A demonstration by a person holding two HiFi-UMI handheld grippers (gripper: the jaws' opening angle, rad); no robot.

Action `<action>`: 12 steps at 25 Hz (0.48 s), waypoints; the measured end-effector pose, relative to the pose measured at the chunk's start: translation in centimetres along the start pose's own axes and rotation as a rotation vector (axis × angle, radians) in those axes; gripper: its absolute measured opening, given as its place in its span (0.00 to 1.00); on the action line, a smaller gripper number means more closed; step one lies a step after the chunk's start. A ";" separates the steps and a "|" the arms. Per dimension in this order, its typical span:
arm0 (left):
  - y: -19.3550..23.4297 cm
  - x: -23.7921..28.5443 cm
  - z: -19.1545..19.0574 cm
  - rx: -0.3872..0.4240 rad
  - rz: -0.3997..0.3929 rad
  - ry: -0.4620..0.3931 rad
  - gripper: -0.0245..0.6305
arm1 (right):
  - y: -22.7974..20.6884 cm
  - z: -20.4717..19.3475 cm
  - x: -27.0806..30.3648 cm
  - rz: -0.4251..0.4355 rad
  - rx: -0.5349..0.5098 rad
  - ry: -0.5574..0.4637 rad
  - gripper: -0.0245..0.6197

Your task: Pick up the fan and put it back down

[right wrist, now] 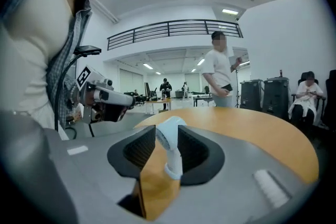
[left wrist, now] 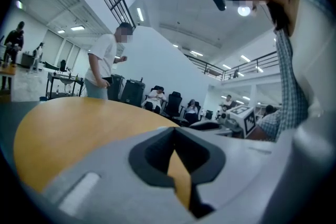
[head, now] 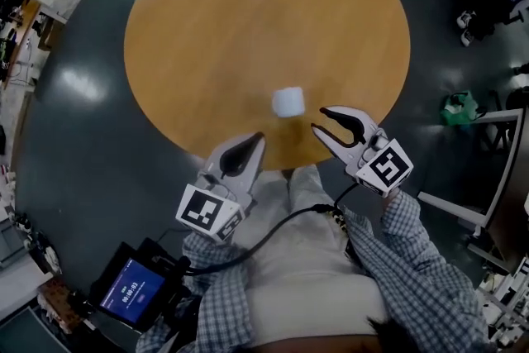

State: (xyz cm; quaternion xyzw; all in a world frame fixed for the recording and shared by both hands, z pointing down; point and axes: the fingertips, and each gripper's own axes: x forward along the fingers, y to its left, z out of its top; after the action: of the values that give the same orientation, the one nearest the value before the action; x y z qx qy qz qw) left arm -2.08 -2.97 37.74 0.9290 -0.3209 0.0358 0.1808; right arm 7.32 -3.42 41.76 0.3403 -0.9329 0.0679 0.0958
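A small white fan (head: 288, 102) stands on the round wooden table (head: 248, 21) near its front edge. My right gripper (head: 319, 119) is just right of the fan and a little nearer to me, open, not touching it. In the right gripper view the fan (right wrist: 170, 139) shows upright through the gap of the right gripper (right wrist: 167, 129), farther out than the tips. My left gripper (head: 258, 138) hovers at the table's front edge, left of and nearer than the fan, with its fingertips together. In the left gripper view the left gripper (left wrist: 174, 129) is shut on nothing.
A person in a white shirt (right wrist: 220, 73) stands beyond the table, and others sit on black chairs (left wrist: 173, 102) farther back. A lit screen (head: 132, 291) hangs at my lower left. On the floor to the right are a green object (head: 459, 107) and a metal frame (head: 496, 178).
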 end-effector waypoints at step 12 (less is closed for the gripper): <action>2.7 -1.0 0.0 -0.107 0.195 0.010 0.04 | -0.2 -5.5 5.2 0.295 -0.027 0.159 0.39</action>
State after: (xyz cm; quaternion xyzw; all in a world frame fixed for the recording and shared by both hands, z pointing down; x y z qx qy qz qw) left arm -4.50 -4.37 38.45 0.8821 -0.4104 0.0407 0.2275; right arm 4.28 -5.81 48.32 0.1919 -0.9631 0.0956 0.1628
